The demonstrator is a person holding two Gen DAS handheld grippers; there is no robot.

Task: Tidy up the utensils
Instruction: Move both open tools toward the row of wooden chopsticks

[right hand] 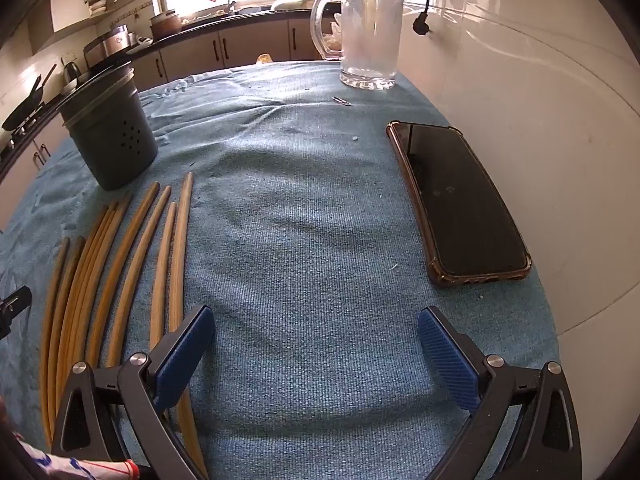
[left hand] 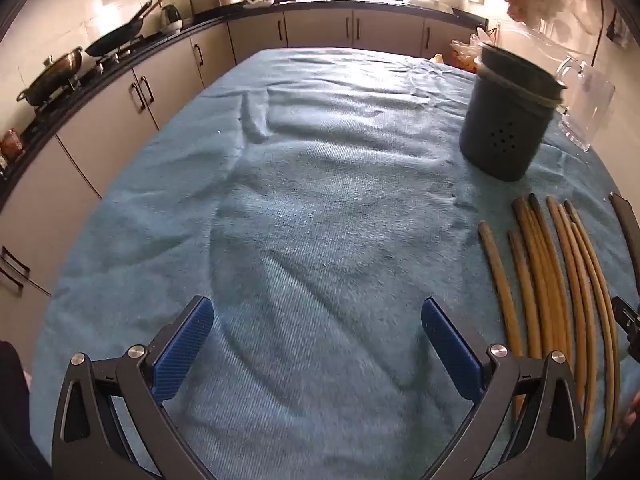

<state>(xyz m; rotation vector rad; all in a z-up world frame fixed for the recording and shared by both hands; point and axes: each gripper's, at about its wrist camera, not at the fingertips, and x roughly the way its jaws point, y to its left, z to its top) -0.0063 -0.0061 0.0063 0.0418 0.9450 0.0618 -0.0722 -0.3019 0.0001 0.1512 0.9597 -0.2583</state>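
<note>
Several wooden chopsticks (left hand: 540,280) lie side by side on a blue cloth (left hand: 320,200), to the right of my left gripper (left hand: 318,320). A dark grey utensil holder (left hand: 508,120) with small holes stands upright behind them. In the right wrist view the chopsticks (right hand: 120,272) lie left of my right gripper (right hand: 316,328), and the holder (right hand: 110,136) stands at the far left. Both grippers are open wide above bare cloth, with nothing between their blue pads.
A black phone (right hand: 456,204) in a clear case lies on the cloth at the right, near a white tiled wall. A clear glass jug (right hand: 368,36) stands at the far edge. Kitchen counters with pans (left hand: 116,36) run along the left and back.
</note>
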